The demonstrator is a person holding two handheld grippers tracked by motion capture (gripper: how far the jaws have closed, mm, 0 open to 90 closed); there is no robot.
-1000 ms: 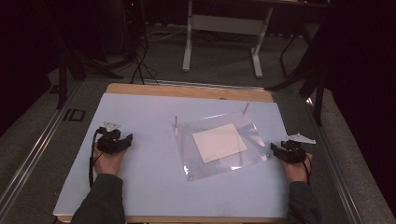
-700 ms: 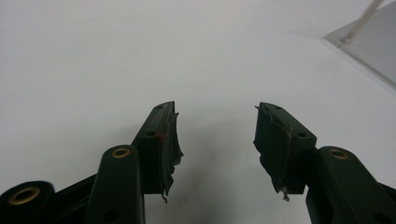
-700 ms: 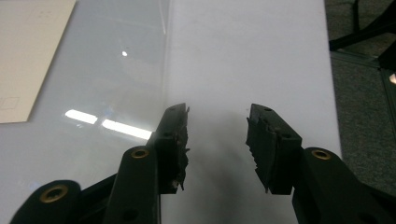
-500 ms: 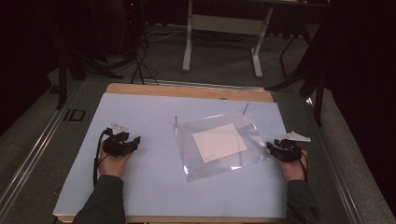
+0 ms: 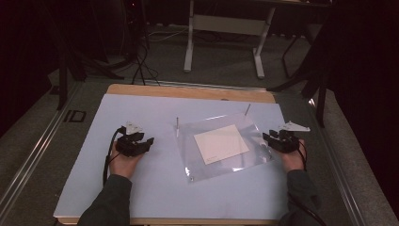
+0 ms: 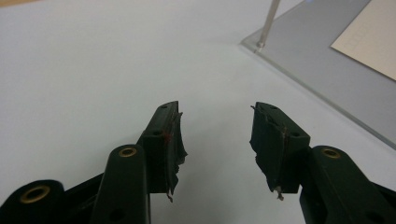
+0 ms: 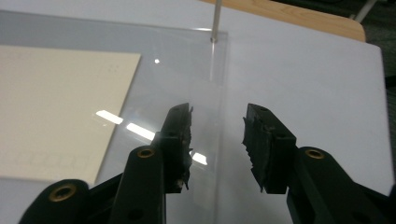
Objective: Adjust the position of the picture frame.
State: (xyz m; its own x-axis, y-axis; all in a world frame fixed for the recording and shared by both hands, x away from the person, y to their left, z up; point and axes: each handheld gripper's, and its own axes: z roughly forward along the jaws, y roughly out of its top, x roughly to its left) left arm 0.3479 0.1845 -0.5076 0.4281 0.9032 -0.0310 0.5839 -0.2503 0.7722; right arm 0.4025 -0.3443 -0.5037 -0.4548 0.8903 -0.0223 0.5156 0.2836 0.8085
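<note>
the clear acrylic plate (image 5: 225,147) lies flat on the pale blue table mat (image 5: 155,188), right of centre, with a cream sheet of paper (image 5: 221,143) on it and thin metal pins (image 5: 177,123) standing at its corners. the left gripper (image 5: 141,143) hovers over bare mat just left of the plate; its jaws have just been closing but are released, with nothing between them. the right gripper (image 5: 269,139) sits at the plate's right edge (image 7: 219,93); its jaws, also just closing, straddle that edge without pressing on it.
</note>
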